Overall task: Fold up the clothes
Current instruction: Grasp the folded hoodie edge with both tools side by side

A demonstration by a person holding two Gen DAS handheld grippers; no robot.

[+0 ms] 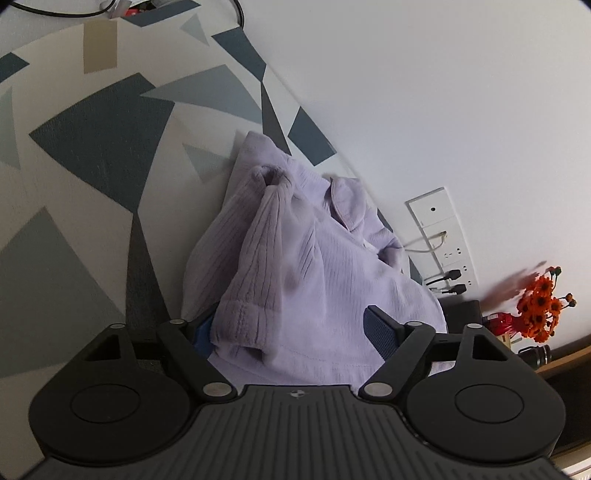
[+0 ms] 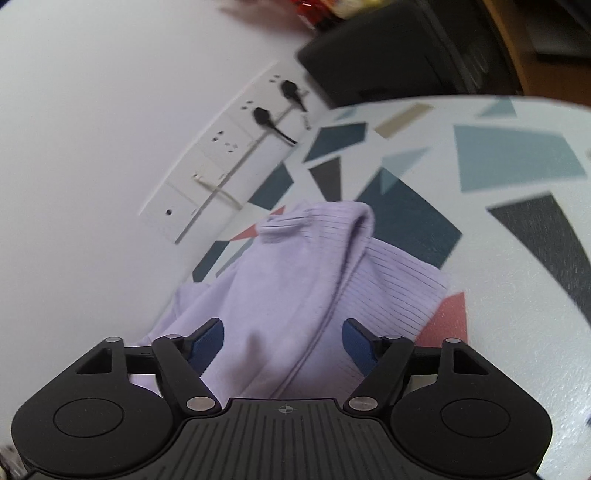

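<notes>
A lilac ribbed garment [image 1: 314, 258] lies bunched on the patterned table cover [image 1: 92, 140], close to the white wall. A cuffed sleeve [image 1: 255, 295] is folded over the top of the heap. My left gripper [image 1: 291, 332] stands open over the near edge of the garment. Its left pad is half hidden behind the cuff, and its right pad [image 1: 380, 332] shows clear of the cloth. In the right wrist view the same garment [image 2: 295, 266] fills the middle. My right gripper [image 2: 284, 341] is open above it, cloth lying between the blue pads [image 2: 210, 339] without being pinched.
A white socket strip [image 1: 439, 236] with black plugs [image 2: 266, 118] runs along the wall beside the garment. Orange flowers in a red vase [image 1: 539, 306] and a dark box [image 2: 388, 55] stand past the table's end. A black cable [image 1: 236, 14] lies at the far corner.
</notes>
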